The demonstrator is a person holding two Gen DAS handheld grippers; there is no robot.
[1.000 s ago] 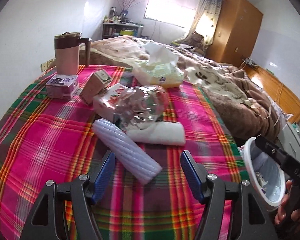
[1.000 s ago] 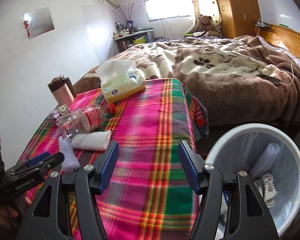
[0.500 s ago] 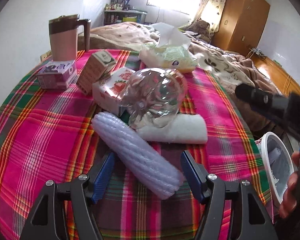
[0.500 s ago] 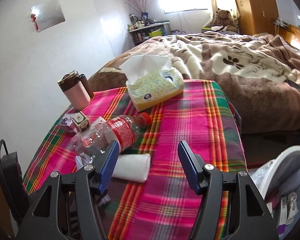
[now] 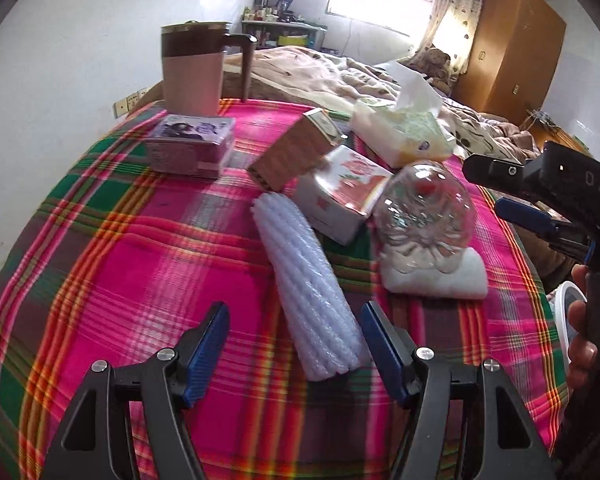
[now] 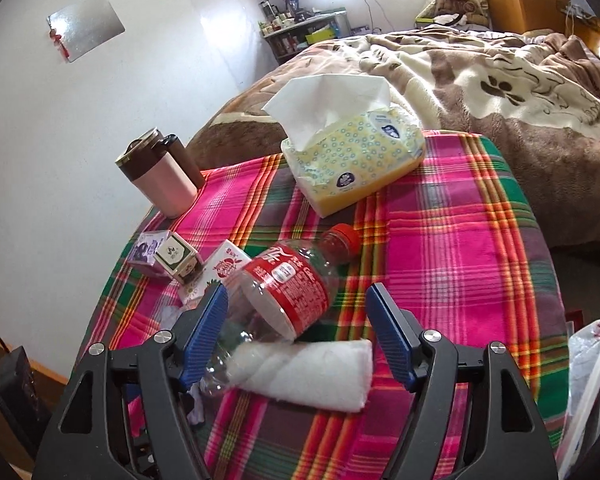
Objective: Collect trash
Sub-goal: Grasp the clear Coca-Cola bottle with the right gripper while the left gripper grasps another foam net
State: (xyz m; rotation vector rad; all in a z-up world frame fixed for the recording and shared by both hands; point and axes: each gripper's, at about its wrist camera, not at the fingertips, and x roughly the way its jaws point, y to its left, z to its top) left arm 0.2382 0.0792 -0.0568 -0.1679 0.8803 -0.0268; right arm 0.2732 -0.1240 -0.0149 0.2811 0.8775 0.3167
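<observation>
both grippers straddle trash to grab it: left gripper [image 5: 294, 346] unclenched around the ribbed foam roll [image 5: 306, 280], right gripper [image 6: 296, 334] opening over the plastic bottle [image 6: 276, 292].

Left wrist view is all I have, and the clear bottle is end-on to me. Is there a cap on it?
Observer: Yes. In the right wrist view the bottle lies on its side with a red cap on, pointing toward the tissue pack.
Operator: Any label?
Observer: A red label wraps its middle.
Operator: What is the right gripper lined up on?
Observer: The right gripper has its jaws opening. The bottle's lower half and the white roll lie between its fingers, and neither pad seems to press on them.
</observation>
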